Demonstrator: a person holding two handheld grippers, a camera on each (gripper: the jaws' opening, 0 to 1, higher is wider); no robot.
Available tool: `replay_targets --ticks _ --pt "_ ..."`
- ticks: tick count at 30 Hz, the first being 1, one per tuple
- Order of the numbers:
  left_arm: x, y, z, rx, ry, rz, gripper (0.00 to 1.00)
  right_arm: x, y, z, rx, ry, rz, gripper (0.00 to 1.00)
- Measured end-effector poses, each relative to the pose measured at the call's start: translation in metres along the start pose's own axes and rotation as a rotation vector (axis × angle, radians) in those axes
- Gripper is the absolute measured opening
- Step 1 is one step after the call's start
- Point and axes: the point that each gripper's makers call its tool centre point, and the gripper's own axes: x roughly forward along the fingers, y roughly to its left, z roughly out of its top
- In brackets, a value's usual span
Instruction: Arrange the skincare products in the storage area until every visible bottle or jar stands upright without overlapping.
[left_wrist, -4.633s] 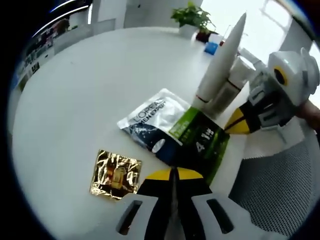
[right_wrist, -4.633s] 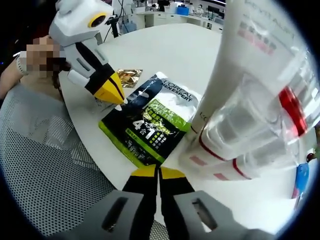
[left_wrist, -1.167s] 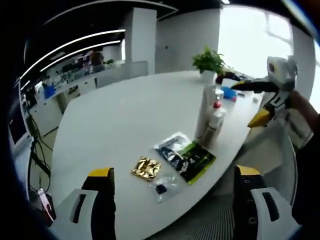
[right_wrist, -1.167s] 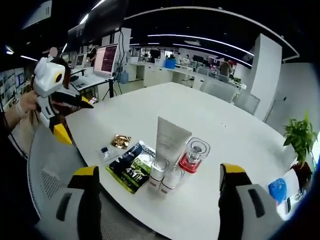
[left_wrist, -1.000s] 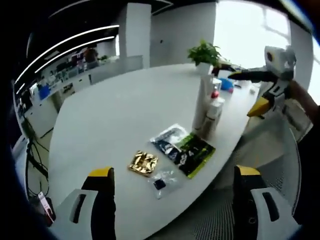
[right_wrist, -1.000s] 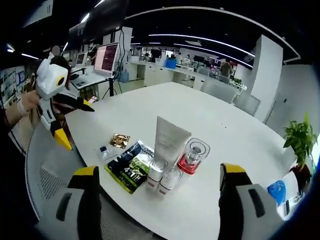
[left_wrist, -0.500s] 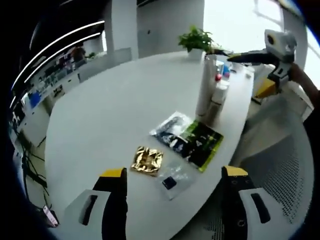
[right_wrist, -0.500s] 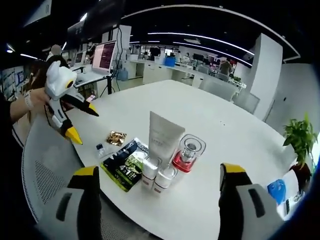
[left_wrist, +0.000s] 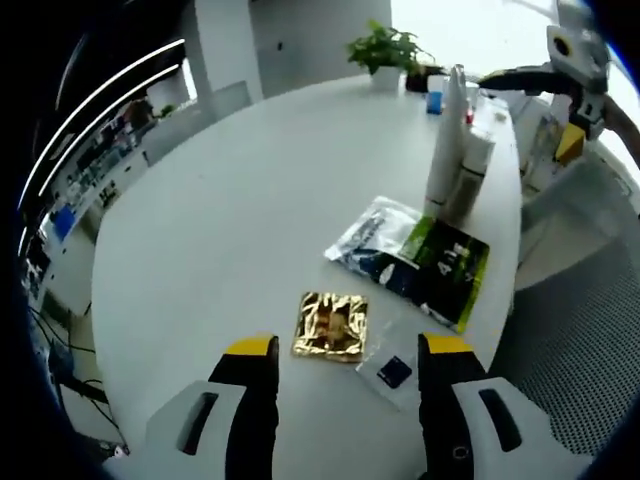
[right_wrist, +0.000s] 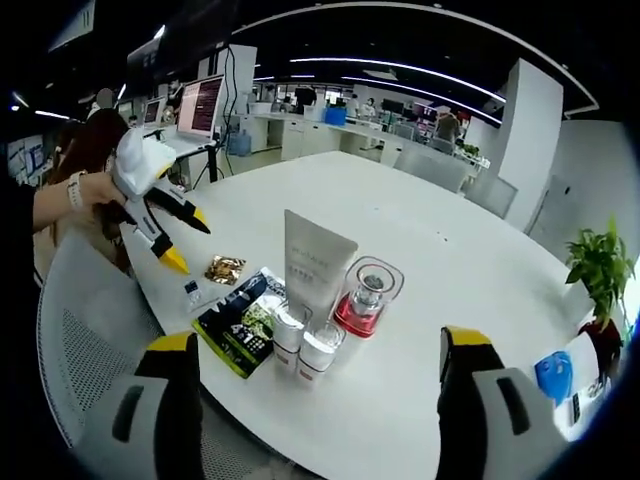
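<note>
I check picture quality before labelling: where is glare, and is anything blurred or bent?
Left gripper view: window light washes out the top right behind the white tube; the gold sachet glints. Right gripper view: evenly lit, ceiling lights curve from fisheye, the table edge bows.

A big white table (left_wrist: 230, 190) holds a gold packet (left_wrist: 331, 325) just ahead of the left tongs, sachets (left_wrist: 415, 258) farther off, then standing bottles (right_wrist: 300, 350).

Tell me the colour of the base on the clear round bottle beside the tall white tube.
Red, under the clear bottle; the right gripper view shows it best.
</note>
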Motion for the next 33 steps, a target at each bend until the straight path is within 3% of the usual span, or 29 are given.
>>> replay_targets --ticks 5,9,18,33 --pt "0.015 0.004 -0.004 0.019 0.041 -0.034 0.50 0.003 -0.001 -0.003 0.009 0.009 0.006 1.00" --pt "0.026 0.012 -0.007 0.036 0.086 -0.017 0.51 0.005 -0.003 -0.004 0.011 0.020 0.007 1.00" --pt "0.043 0.010 -0.010 0.053 0.153 -0.060 0.49 0.007 -0.007 -0.007 0.020 0.041 0.006 1.00" --pt "0.052 0.012 -0.017 0.031 0.191 -0.094 0.45 0.009 -0.006 -0.008 0.028 0.038 0.015 1.00"
